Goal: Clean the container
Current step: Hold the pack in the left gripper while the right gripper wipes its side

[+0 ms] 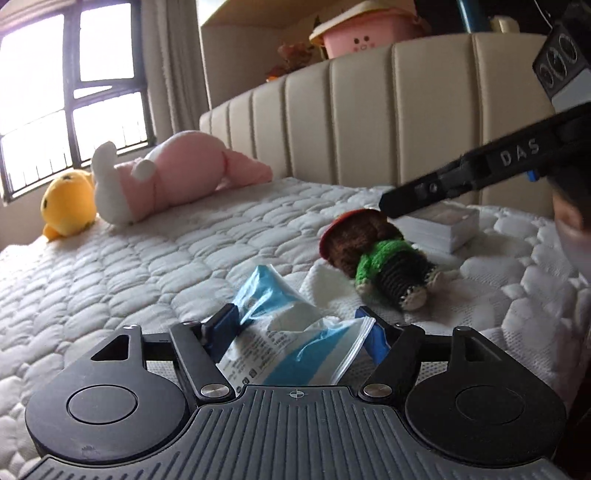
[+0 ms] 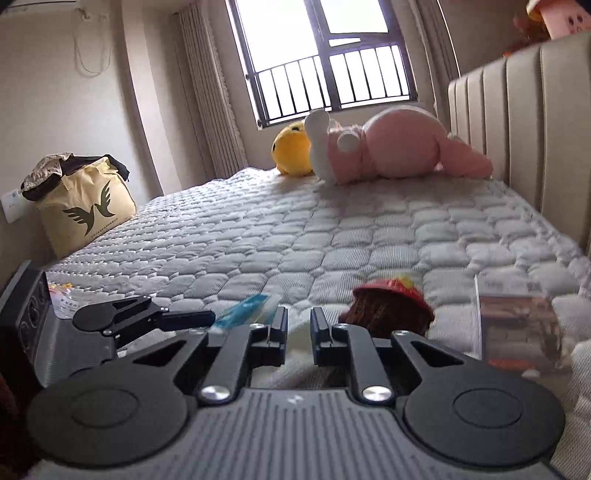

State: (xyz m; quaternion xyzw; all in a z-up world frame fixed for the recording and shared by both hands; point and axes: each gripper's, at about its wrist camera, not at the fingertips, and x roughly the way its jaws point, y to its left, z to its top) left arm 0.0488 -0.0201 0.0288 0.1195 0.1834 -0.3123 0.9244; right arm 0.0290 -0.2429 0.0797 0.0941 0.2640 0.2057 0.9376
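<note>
The bed point(image 1: 147, 266) has a white bumpy cover and a tall cream headboard point(image 1: 388, 122) at the far end. A window point(image 2: 325, 55) with bars sits at the far left, with curtains beside it. By it lie a yellow toy point(image 1: 68, 205) and a pink bunny point(image 1: 173, 177).

A blue and white packet point(image 1: 288, 343) lies near, between the fingers of the left gripper point(image 1: 295, 328). The fingers are wide apart and both touch the packet's sides. To the right of it a small doll point(image 1: 373, 254) in a green top lies on the bed, with a white box point(image 1: 439, 225) just past it.

The right gripper point(image 2: 298, 330) has its fingers close together, with a small gap. Something white sits low in that gap, but I cannot tell if it is held.

Only the right view shows a tan bag point(image 2: 81, 206) at the far left. Only the left view shows the pink bin point(image 1: 365, 33) up behind the headboard.
</note>
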